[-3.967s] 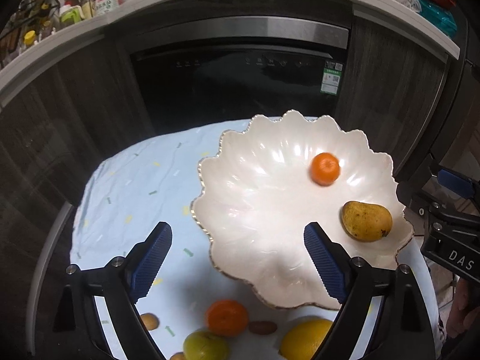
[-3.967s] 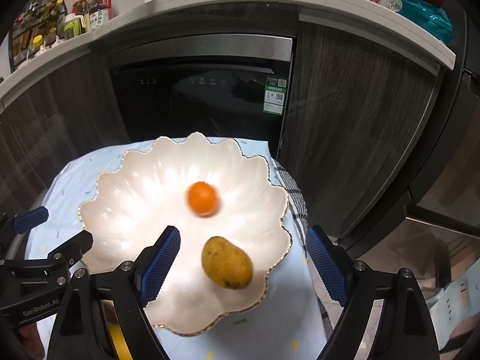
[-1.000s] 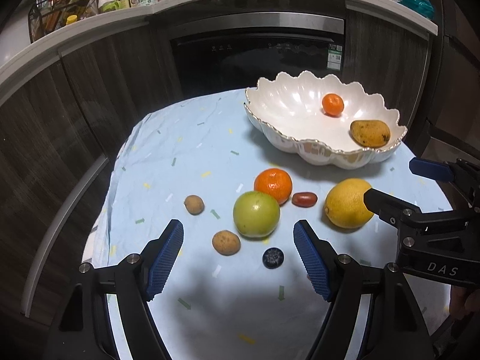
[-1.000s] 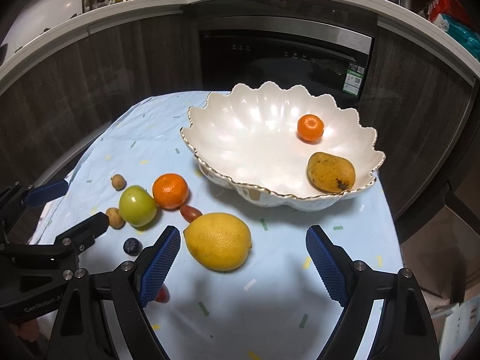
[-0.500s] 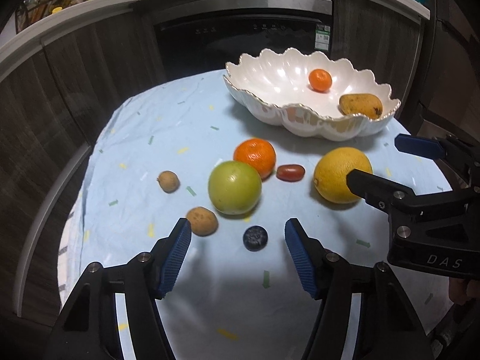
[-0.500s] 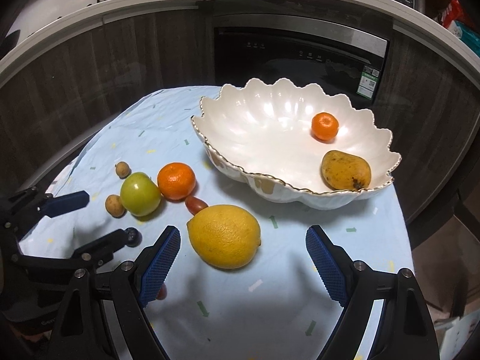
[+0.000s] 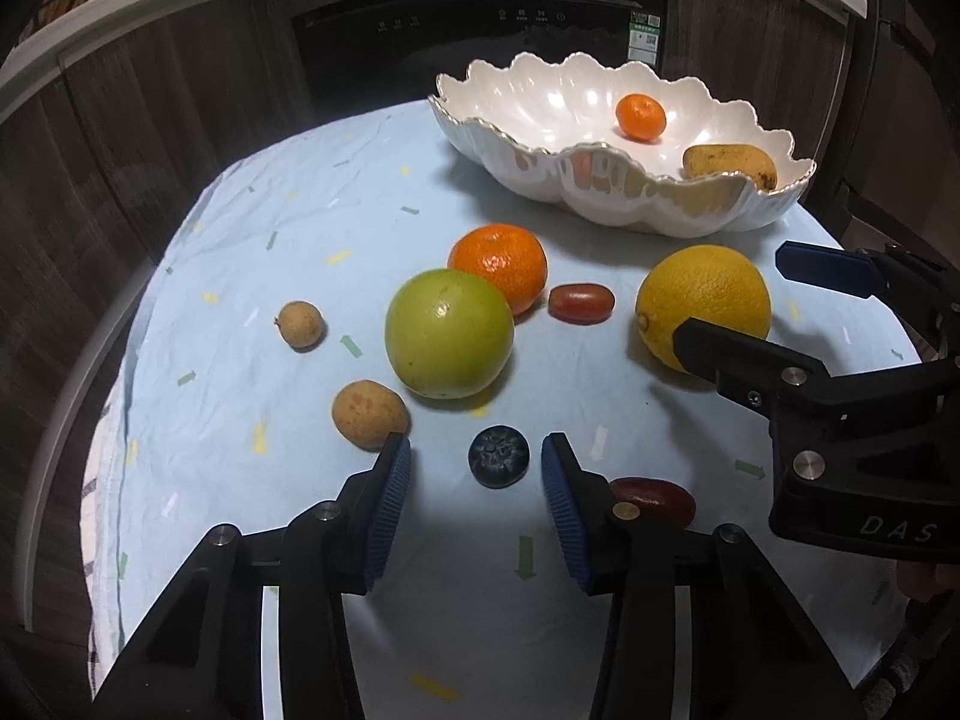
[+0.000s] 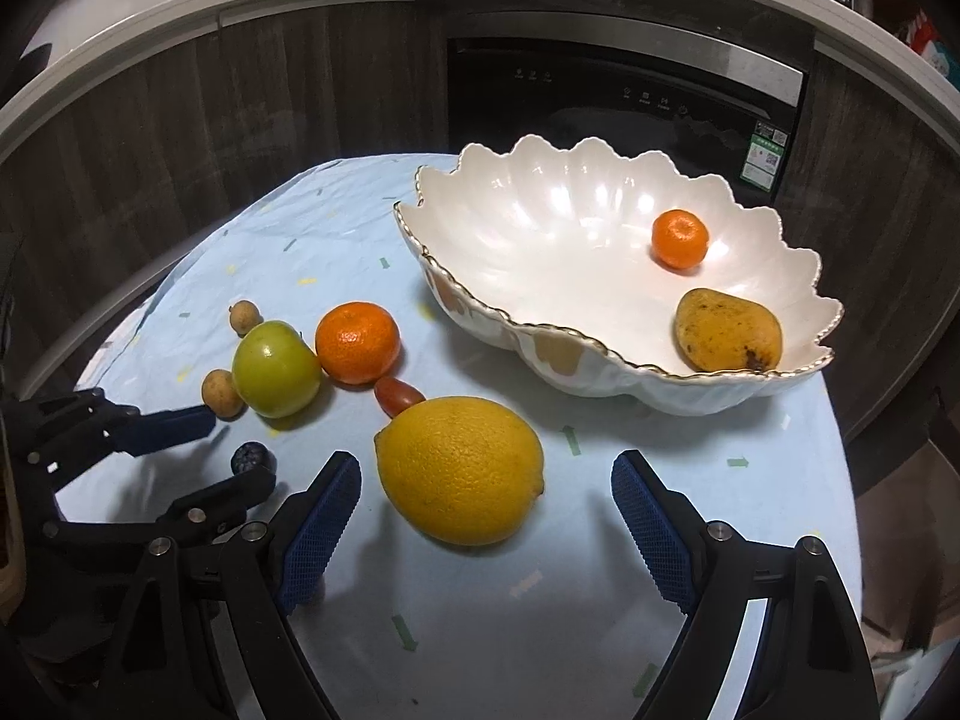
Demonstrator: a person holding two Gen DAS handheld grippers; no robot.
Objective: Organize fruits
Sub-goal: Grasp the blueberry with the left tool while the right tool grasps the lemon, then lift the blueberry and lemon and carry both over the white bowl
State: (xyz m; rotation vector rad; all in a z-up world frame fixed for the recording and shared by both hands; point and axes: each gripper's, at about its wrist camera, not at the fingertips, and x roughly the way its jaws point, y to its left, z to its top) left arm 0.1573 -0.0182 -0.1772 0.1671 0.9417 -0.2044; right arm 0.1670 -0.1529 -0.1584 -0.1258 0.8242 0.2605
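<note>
A table (image 7: 288, 222) draped in a pale blue cloth with small coloured flecks is seen in front of dark wood cabinets and a built-in oven. At its far right a white scalloped bowl (image 7: 516, 96) with a gilt rim is set, and a small mandarin (image 7: 641, 116) and a yellow mango (image 7: 729, 165) are held inside it, apart from each other.

On the cloth near the bowl, a large yellow citrus fruit (image 8: 459, 469) is framed between the blue pads of the right hand-held gripper (image 8: 486, 516), whose jaws are spread wide and are not touching it. To its left a green apple (image 7: 449, 333) is pressed against a larger mandarin (image 7: 498, 267) lying just behind it. A small red oblong fruit (image 7: 581, 302) is placed between that mandarin and the yellow citrus. Two tan longan-like fruits are found left of the apple, one nearer (image 7: 369, 412) and one farther (image 7: 300, 324).

A dark blueberry (image 7: 498, 456) is lying between the pads of the left hand-held gripper (image 7: 476, 510), whose jaws are closing but are not yet pressed on it. A second red oblong fruit (image 7: 654, 498) is partly hidden behind that gripper's right finger.
</note>
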